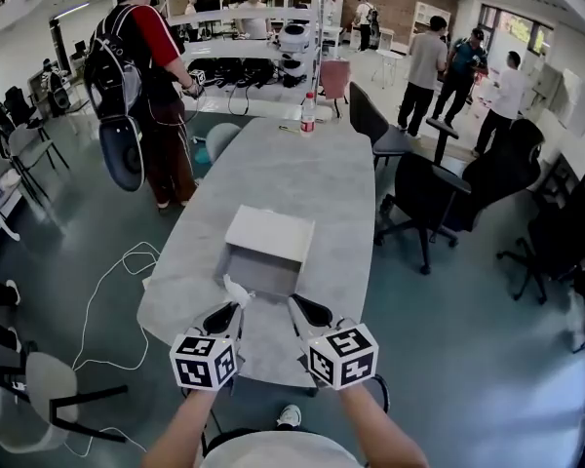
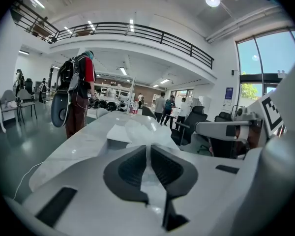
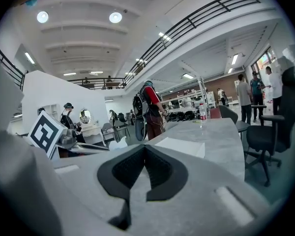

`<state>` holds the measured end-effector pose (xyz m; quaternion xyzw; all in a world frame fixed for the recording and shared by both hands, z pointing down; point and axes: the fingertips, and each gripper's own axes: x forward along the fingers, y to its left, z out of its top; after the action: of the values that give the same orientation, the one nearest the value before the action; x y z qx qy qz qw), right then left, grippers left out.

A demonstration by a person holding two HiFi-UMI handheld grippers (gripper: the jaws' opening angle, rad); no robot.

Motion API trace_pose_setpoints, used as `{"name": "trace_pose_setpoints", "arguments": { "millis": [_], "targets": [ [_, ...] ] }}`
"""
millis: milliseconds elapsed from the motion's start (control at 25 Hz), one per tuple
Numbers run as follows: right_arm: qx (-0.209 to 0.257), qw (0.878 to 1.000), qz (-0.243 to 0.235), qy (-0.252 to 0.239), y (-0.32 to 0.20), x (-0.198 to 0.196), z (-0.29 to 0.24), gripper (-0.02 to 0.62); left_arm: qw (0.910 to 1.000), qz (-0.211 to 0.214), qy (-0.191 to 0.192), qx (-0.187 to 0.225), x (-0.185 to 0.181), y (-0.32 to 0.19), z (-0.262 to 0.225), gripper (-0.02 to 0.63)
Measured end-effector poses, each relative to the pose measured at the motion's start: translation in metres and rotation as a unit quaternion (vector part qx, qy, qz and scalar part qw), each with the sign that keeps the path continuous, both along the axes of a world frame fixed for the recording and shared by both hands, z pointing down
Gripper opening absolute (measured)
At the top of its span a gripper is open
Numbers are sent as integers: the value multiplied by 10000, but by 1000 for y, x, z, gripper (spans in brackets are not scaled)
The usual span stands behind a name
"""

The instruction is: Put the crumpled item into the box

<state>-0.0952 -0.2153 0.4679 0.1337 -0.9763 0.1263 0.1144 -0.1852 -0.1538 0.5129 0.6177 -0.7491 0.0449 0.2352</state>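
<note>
A white box [image 1: 269, 235] lies open on the grey table [image 1: 302, 174], its lid tipped back on the far side. My left gripper [image 1: 236, 308] is just short of the box's near edge, shut on a crumpled white item [image 1: 235, 291] that sticks up past the fingertips. In the left gripper view the crumpled item [image 2: 146, 134] is pinched between the dark pads of the left gripper [image 2: 148, 149], with the box [image 2: 119, 133] just beyond. My right gripper [image 1: 294, 304] is beside it, shut with nothing in it. The right gripper view shows the right gripper [image 3: 144, 149] closed and the box [image 3: 184, 146] ahead.
A drink bottle [image 1: 308, 113] stands at the table's far end. Black office chairs [image 1: 424, 203] line the right side. A person with a backpack [image 1: 141, 76] stands at the far left corner, and a white cable [image 1: 117, 281] lies on the floor left of the table.
</note>
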Motion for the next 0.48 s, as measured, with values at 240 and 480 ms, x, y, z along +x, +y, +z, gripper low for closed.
{"name": "trace_pose_setpoints", "arguments": {
  "millis": [240,480],
  "targets": [
    [-23,9999,155,29,-20,-3,-1,3,9996,250,-42,-114,-6,-27,2,31],
    [36,9986,524,112,-42,-14,3,3,9970,741,-99,-211,-21,-56,11,31]
  ]
}}
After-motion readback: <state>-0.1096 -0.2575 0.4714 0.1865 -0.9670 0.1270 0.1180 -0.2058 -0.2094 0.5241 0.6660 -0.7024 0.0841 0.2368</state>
